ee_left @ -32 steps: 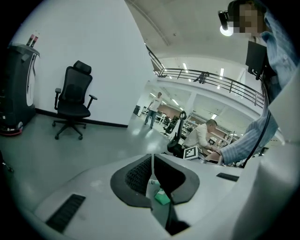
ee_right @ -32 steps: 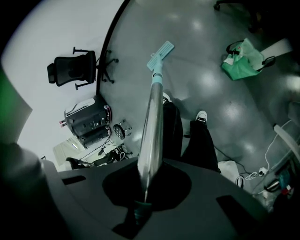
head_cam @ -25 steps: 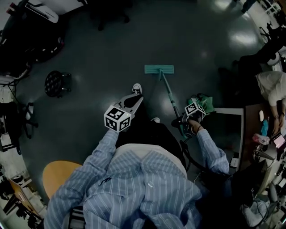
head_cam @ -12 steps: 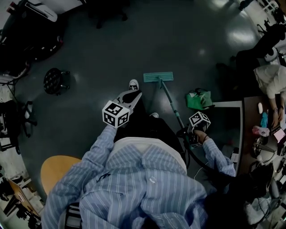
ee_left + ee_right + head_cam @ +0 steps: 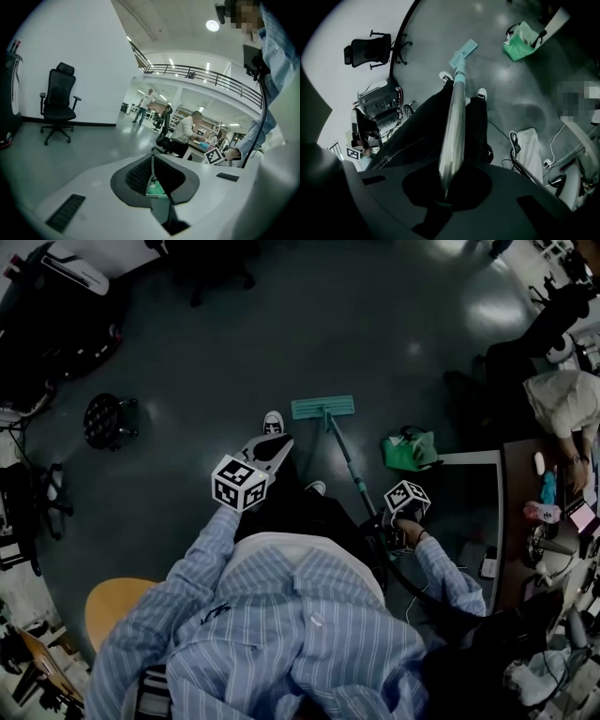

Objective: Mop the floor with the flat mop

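One flat mop (image 5: 322, 408) lay with its teal head flat on the dark floor (image 5: 197, 343), at about twelve o'clock from where we stood and just beside our forward shoe (image 5: 273, 421), at its three o'clock. From the head, its handle (image 5: 351, 468) ran back towards five o'clock, tilted upward, and ended in our right tool (image 5: 443, 192). In the right gripper view that tool's jaws were closed on the silver shaft, which ran away from them past our dark trouser legs.

Our left tool (image 5: 151, 176) hung above our left leg, at about ten o'clock from the right one and well apart from the handle. Its jaws were pressed together with nothing between them.

At four o'clock from the mop head a green bag (image 5: 412, 448) sat on the floor, near the handle but not touching it. A black stool (image 5: 108, 418) stood well away at nine o'clock. A cluttered desk (image 5: 518, 521) filled the three o'clock edge, and the left gripper view showed an office chair (image 5: 58, 105) against the white wall.
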Demonstrator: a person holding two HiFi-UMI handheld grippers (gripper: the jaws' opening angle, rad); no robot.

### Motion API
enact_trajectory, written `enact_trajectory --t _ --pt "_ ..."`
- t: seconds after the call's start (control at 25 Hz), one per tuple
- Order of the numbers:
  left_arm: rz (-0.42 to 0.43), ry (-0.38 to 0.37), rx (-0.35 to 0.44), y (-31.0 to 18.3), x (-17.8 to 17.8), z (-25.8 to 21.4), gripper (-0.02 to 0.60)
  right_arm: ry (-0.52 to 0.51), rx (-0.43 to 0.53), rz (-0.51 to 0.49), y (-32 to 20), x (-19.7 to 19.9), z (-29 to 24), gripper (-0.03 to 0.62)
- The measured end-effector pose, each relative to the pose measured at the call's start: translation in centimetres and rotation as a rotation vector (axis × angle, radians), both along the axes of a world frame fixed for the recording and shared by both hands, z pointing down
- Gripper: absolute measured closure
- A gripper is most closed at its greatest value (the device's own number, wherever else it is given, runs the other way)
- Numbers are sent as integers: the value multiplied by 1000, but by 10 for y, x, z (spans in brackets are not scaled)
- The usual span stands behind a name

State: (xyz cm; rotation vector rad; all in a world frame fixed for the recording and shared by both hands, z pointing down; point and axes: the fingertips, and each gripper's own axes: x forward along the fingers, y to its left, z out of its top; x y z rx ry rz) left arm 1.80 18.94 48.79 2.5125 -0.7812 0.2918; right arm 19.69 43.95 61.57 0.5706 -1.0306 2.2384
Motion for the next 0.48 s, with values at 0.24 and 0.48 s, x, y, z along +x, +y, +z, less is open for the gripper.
enact_trajectory --t 0.24,0.48 --pt "20 -30 4 -8 10 7 563 -10 2 12 -14 6 4 575" --pt "-19 -16 -34 -33 0 14 563 -17 -1 6 -51 -5 9 574"
